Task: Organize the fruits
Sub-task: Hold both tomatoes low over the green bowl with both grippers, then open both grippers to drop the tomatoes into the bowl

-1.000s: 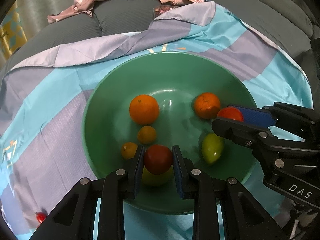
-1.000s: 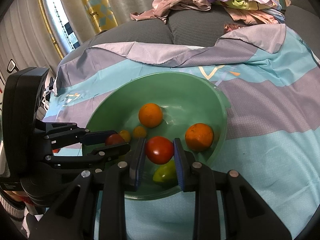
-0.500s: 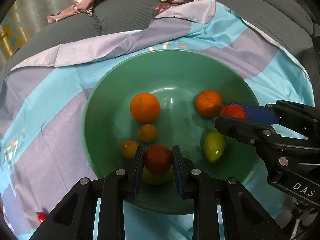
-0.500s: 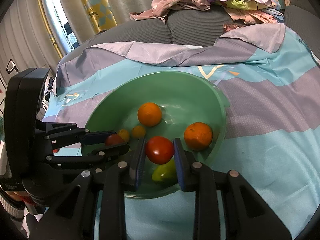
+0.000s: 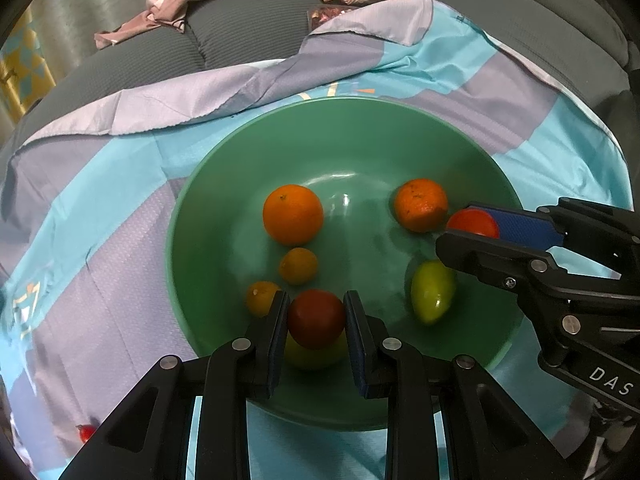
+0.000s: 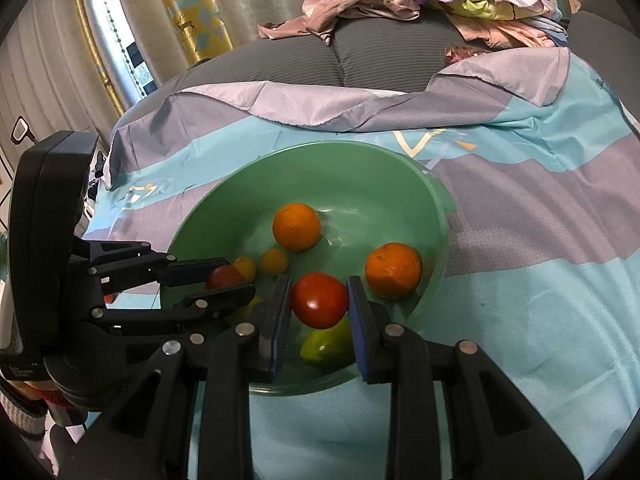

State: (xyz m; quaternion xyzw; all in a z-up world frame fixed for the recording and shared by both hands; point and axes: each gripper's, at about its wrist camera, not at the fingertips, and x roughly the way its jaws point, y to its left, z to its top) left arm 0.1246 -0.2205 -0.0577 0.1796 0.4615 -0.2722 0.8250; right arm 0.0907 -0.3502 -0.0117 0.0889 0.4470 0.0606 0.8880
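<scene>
My left gripper [image 5: 316,322] holds a dark red tomato [image 5: 316,318] between its jaws, which are closed on it from both sides. This tomato hangs over the near part of the green bowl [image 5: 360,140], above a yellow fruit [image 5: 308,356] that is mostly hidden beneath it.

My right gripper [image 6: 319,304] holds a bright red tomato [image 6: 319,300]; its jaws are clamped on it in the same manner, over the near rim of the bowl (seen from the left wrist view, the blue pad [image 5: 524,228] presses the tomato from the far side).

Contents of the bowl:
- a large orange [image 5: 293,214] near the centre;
- a second orange [image 5: 421,205] toward the right wall;
- two small orange fruits [image 5: 298,265], one behind the other, the nearer one just beside my left jaw;
- a yellow-green oval fruit [image 5: 433,291], lying below my right gripper.

The bowl rests on a blue and lilac cloth [image 5: 100,240] spread over a grey sofa [image 5: 240,44]. A small red fruit [image 5: 86,433] lies on the cloth, well apart from the bowl. A heap of clothes [image 6: 420,4] sits on the sofa back.
</scene>
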